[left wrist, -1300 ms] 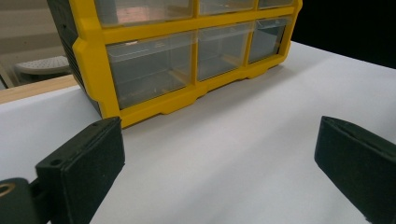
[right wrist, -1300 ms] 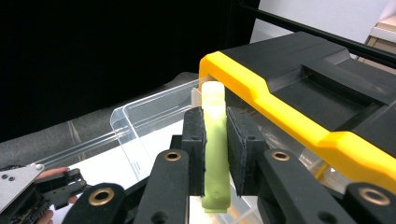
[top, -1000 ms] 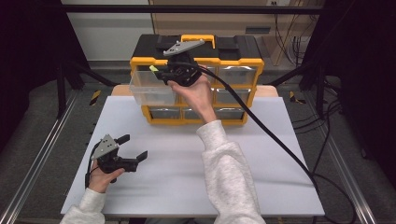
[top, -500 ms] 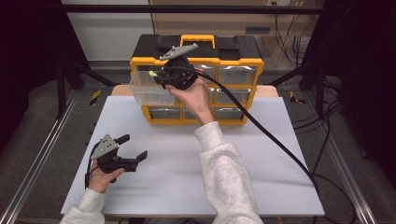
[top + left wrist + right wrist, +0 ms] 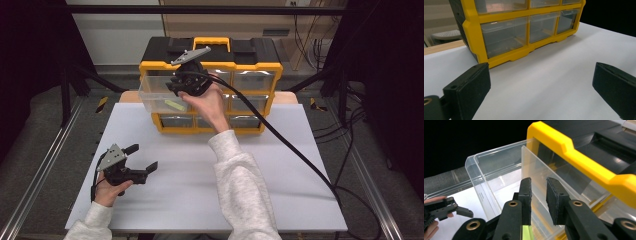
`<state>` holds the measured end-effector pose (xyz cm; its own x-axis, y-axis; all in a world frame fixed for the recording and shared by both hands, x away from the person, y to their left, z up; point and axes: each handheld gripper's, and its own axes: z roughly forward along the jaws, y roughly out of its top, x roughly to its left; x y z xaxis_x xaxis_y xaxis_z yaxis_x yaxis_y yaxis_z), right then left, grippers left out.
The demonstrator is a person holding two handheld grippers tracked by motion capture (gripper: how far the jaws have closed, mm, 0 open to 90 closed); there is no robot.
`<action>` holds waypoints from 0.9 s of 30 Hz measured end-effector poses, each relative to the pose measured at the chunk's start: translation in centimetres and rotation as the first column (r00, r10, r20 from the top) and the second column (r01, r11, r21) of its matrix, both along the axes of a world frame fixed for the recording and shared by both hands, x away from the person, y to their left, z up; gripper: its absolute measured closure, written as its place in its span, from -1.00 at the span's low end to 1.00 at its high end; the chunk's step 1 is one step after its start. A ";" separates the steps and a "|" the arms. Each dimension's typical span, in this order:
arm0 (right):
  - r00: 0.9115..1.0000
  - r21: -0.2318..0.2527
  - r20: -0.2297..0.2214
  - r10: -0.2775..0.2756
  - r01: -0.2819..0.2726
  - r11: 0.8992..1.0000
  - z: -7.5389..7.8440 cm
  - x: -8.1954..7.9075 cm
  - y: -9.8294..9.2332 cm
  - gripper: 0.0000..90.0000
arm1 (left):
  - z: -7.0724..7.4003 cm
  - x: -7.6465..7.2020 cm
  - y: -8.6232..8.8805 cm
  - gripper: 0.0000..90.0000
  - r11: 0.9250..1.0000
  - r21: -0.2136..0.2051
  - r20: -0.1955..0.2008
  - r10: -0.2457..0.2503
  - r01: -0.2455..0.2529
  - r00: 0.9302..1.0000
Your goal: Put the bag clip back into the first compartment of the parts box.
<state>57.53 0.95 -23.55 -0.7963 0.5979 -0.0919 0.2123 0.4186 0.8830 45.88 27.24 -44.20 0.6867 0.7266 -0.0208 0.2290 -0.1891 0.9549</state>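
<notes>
A yellow and black drawer cabinet stands at the back of the white table. Its top left clear drawer is pulled out, and a small yellow-green piece lies in it. My right gripper hovers over that drawer, pointing down into it. In the right gripper view its jaws have just been opening; a narrow gap shows between the pads, with nothing in it. The green piece shows below them. My left gripper rests open on the table at front left, holding nothing.
The cabinet's other clear drawers are pushed in. The right gripper's thick black cable trails across the table toward the right edge. A clear divider stands inside the open drawer. Bare white tabletop lies between the hands.
The right gripper has tilted slightly over the open drawer, its grey plate swinging a little to the left. The left hand and its gripper stay where they were.
</notes>
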 end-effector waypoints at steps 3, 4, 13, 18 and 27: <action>1.000 0.020 0.015 0.006 -0.006 1.000 0.4 -0.2 -0.3 0.57 | 0.0 0.0 0.0 -0.97 1.000 0.000 -0.001 0.000 0.000 1.000; 1.000 0.032 0.023 0.011 -0.012 0.999 0.6 -0.4 -0.4 0.53 | 0.0 0.0 0.0 -0.97 1.000 0.000 -0.001 0.000 0.000 1.000; 0.997 0.130 0.078 -0.007 -0.003 0.992 2.1 -2.4 -2.2 -0.33 | 0.0 0.0 0.1 -0.97 1.000 -0.003 -0.002 0.003 -0.003 1.000; 0.995 0.160 0.095 -0.023 0.007 0.987 2.4 -3.7 -3.5 -0.70 | 0.0 0.0 0.0 -0.97 1.000 0.001 -0.002 0.002 -0.002 1.000; 0.993 0.168 0.112 -0.049 0.030 0.985 1.6 -5.8 -5.5 -0.91 | 0.0 0.0 0.0 -0.97 1.000 0.000 -0.001 0.001 -0.001 1.000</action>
